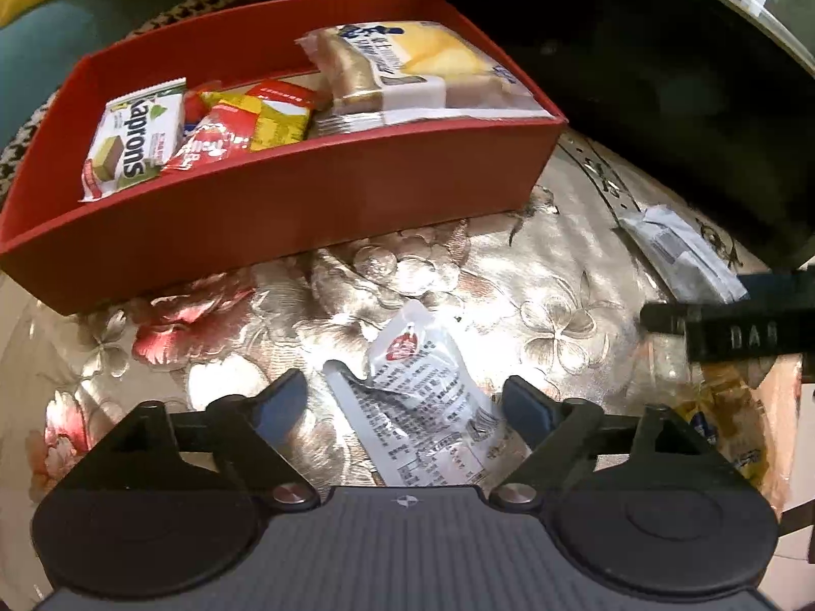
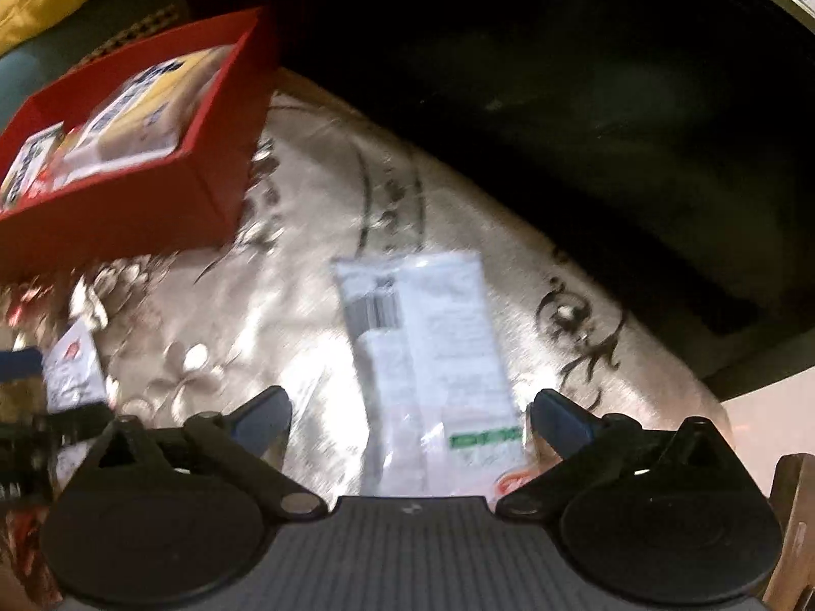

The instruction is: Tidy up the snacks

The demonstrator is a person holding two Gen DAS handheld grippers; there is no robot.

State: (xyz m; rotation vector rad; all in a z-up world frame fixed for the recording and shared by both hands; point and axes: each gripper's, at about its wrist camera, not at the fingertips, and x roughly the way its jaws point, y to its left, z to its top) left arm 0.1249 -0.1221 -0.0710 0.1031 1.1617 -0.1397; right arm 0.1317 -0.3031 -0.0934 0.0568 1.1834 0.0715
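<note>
Between the wide-spread fingers of the left gripper (image 1: 405,402) lies a crinkled white sachet (image 1: 423,407), gripped by nothing, its long axis running away and slightly leftward; its small print is unreadable. Between the equally wide, empty right gripper (image 2: 410,420) lies a white packet (image 2: 433,356), long axis pointing away, barcode at its far end, a green strip nearest. Beyond the left gripper, on the flowered cloth (image 1: 509,265), sits the red box (image 1: 285,203) holding a "Kaprons" wafer (image 1: 135,140), red-yellow packs (image 1: 244,125) and a cake pack (image 1: 423,71).
</note>
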